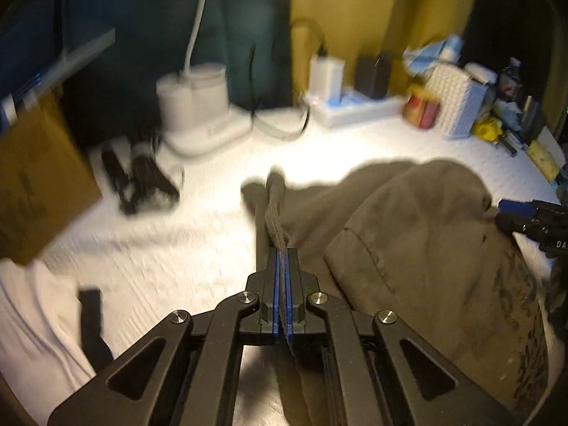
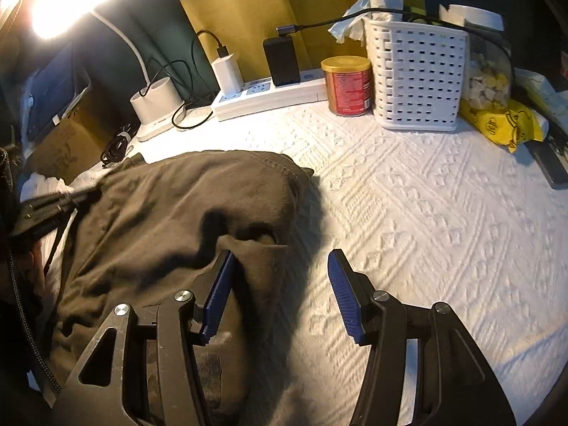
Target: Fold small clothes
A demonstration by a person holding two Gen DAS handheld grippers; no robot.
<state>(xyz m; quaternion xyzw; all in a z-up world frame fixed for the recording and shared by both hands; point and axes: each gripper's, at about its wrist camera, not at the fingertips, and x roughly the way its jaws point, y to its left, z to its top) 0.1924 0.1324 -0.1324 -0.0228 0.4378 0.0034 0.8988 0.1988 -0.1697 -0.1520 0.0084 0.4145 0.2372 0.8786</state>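
Two grippers: one each side of the olive-brown garment (image 2: 184,213), both over the white textured worktop (image 2: 408,213).
Left gripper (image 1: 283,255): blue pads pressed together, a seamed edge of the garment pinched between them; that edge runs forward from the tips, partly lifted.
Right gripper (image 2: 280,284): jaws spread wide, holding nothing; left pad over the garment's right side, right pad over bare worktop.
Garment: crumpled heap on the near-left part of the worktop, stitched hem toward the back, dark print near its front edge.
Back row: white lamp base (image 2: 156,103), white power strip (image 2: 269,94) with a white charger (image 2: 227,72) and a black adapter (image 2: 282,62) plugged in, red tin with gold lid (image 2: 347,87), white lattice basket (image 2: 417,78).
Right edge: yellow packet (image 2: 504,124).
Left edge: cardboard box (image 1: 39,184), coiled black cable (image 2: 113,149) beside it.
Image note: left wrist view is motion-blurred.
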